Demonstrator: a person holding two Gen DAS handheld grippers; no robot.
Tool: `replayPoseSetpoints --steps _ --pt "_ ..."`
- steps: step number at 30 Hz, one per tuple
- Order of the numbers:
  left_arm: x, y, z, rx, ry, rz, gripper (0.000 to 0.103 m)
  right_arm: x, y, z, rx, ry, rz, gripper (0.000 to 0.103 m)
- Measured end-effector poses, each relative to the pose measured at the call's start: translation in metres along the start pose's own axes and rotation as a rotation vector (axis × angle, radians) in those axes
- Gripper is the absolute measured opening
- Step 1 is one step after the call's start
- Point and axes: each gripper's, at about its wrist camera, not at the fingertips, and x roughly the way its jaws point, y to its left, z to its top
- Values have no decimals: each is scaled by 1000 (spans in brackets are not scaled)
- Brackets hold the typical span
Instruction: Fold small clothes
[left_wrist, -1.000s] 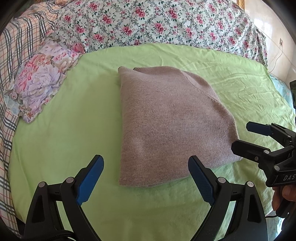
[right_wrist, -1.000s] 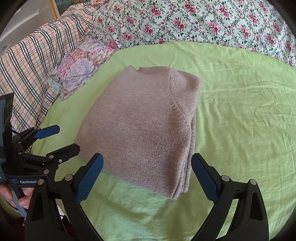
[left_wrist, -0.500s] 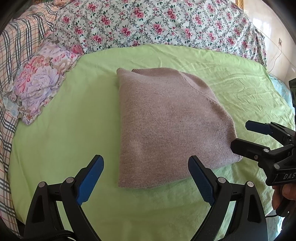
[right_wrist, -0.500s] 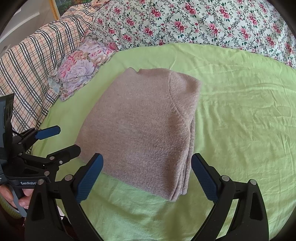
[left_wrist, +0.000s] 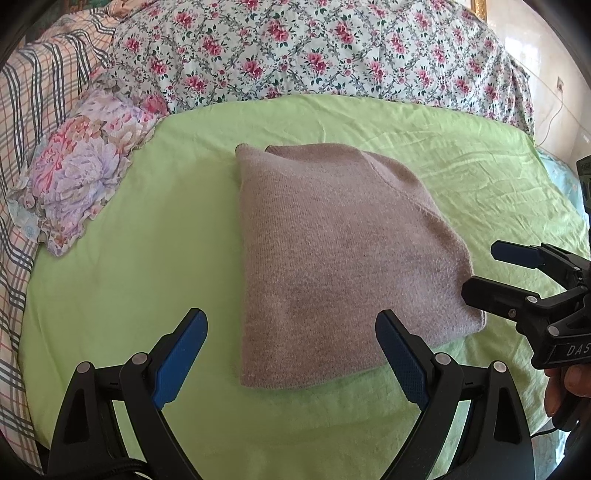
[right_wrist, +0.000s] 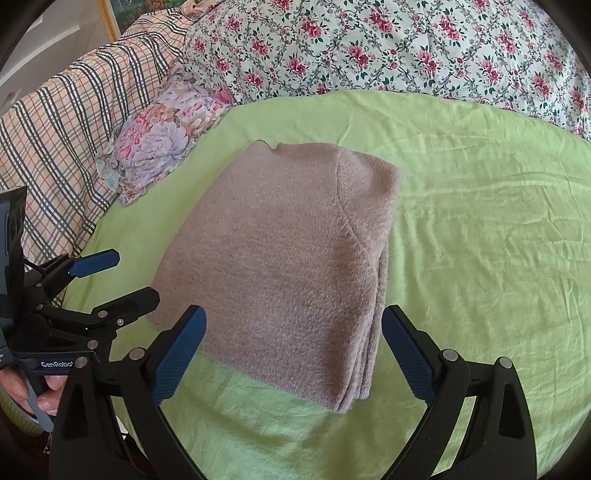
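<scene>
A mauve knit sweater (left_wrist: 332, 258) (right_wrist: 288, 266) lies folded into a compact rectangle on the lime-green sheet (left_wrist: 129, 258). My left gripper (left_wrist: 291, 354) hovers open just short of the sweater's near edge, nothing between its blue pads. My right gripper (right_wrist: 293, 350) also stands open over the near edge of the fold, empty. Each gripper shows in the other's view: the right gripper (left_wrist: 491, 269) at the sweater's right corner, the left gripper (right_wrist: 125, 277) at its left corner, both with jaws apart.
A floral quilt (left_wrist: 314, 48) lies bunched along the far side of the bed. A small flowered pillow (left_wrist: 77, 173) and a plaid blanket (right_wrist: 62, 129) sit at the left. A hand (right_wrist: 33, 395) holds the left gripper's grip.
Both grippers have drawn back slightly from the sweater, which lies still. Jaws stay apart throughout.
</scene>
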Motion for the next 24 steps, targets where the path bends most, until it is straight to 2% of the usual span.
replayPoseSetpoints --steps 24 --pt "-6 5 -1 -3 -14 33 93 2 7 -1 10 -3 -2 96"
